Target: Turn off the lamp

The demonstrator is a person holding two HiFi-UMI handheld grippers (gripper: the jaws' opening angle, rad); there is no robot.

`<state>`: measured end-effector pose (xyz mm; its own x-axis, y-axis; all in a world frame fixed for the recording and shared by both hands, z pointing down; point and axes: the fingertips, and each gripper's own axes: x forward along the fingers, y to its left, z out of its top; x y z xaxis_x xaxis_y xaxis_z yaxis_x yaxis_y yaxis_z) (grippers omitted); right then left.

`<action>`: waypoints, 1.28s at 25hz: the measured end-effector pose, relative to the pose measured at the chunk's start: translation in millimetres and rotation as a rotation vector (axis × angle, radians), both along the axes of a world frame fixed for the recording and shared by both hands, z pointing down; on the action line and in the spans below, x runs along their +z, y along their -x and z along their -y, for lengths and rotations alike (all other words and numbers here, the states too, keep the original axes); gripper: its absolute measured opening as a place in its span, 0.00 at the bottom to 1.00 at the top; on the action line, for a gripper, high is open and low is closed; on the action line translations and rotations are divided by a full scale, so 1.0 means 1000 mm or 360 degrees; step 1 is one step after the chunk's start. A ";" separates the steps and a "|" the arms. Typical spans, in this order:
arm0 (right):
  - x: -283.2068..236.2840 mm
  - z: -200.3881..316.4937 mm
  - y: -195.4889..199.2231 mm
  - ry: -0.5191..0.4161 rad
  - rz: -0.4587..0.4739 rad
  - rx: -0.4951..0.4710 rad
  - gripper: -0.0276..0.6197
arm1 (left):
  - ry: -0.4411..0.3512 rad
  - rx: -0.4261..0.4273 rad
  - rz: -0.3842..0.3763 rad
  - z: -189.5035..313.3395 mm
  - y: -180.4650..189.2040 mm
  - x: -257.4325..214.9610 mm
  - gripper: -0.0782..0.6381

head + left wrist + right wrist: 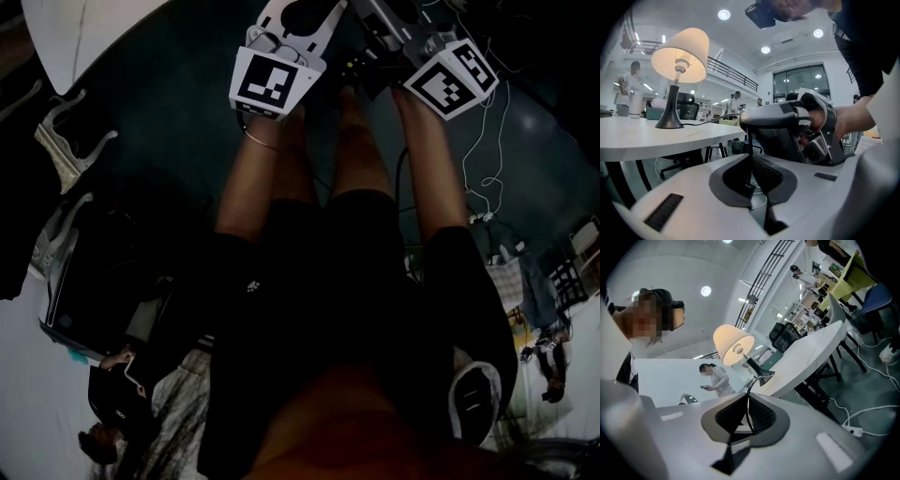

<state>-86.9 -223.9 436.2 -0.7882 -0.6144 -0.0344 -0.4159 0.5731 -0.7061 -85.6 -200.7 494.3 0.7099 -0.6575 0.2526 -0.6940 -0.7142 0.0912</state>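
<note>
Both pinched on thin black cord [754, 382], left gripper [751, 159], right gripper [749, 403], lit lamp [733, 344], cream cone shade [680, 54], flared dark base [669, 123].

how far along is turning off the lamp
Done: nothing yet, the lamp is lit on the table. In hand: the left gripper and right gripper are each shut on its black cord. Left: the switching off itself; no switch shows clearly.

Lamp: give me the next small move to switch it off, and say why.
Probably slide the right gripper along the cord to find a switch: the lamp glows on the table, and the left gripper and right gripper are both shut on that thin black cord, close together. No switch is clearly visible.
</note>
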 end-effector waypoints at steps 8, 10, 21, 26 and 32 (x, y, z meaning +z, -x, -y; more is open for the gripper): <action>-0.002 -0.005 -0.031 -0.0126 -0.0101 0.0152 0.06 | 0.0032 0.0038 -0.0060 -0.004 -0.014 -0.009 0.14; 0.003 -0.005 -0.042 -0.0134 -0.0143 0.0209 0.06 | 0.0015 0.0036 -0.0061 -0.003 -0.012 -0.011 0.13; 0.065 -0.032 -0.034 -0.0024 -0.0466 0.0199 0.16 | -0.0031 0.0098 -0.0121 -0.005 -0.014 -0.037 0.13; 0.070 -0.037 -0.022 -0.0022 -0.0495 0.0147 0.22 | -0.0048 0.0099 -0.0127 -0.005 -0.013 -0.044 0.13; 0.070 -0.035 -0.008 -0.0027 -0.0548 0.0132 0.25 | -0.0104 0.0156 -0.0081 -0.012 -0.018 -0.056 0.13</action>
